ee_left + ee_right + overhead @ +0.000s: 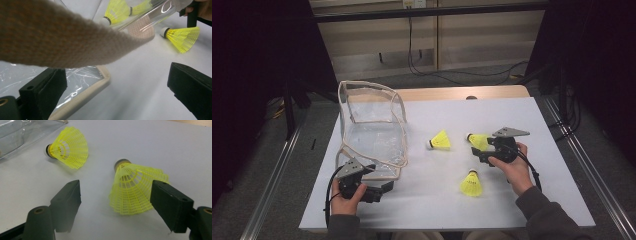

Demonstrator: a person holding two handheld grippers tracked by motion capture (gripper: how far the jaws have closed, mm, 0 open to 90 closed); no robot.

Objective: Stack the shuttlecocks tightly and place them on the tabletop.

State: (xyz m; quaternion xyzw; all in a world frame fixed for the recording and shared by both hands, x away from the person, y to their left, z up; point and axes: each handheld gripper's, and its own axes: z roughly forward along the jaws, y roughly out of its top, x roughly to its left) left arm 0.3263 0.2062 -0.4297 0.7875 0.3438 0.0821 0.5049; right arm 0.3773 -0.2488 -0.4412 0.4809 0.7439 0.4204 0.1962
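We find the right tool released around a shuttlecock, the left tool released beside the pouch.

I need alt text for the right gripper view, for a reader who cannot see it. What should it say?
The right gripper, jaws open, frames a yellow shuttlecock lying on the white table; its skirt is close to the right-hand jaw. A second yellow shuttlecock lies farther off, near the edge of a clear plastic bag.
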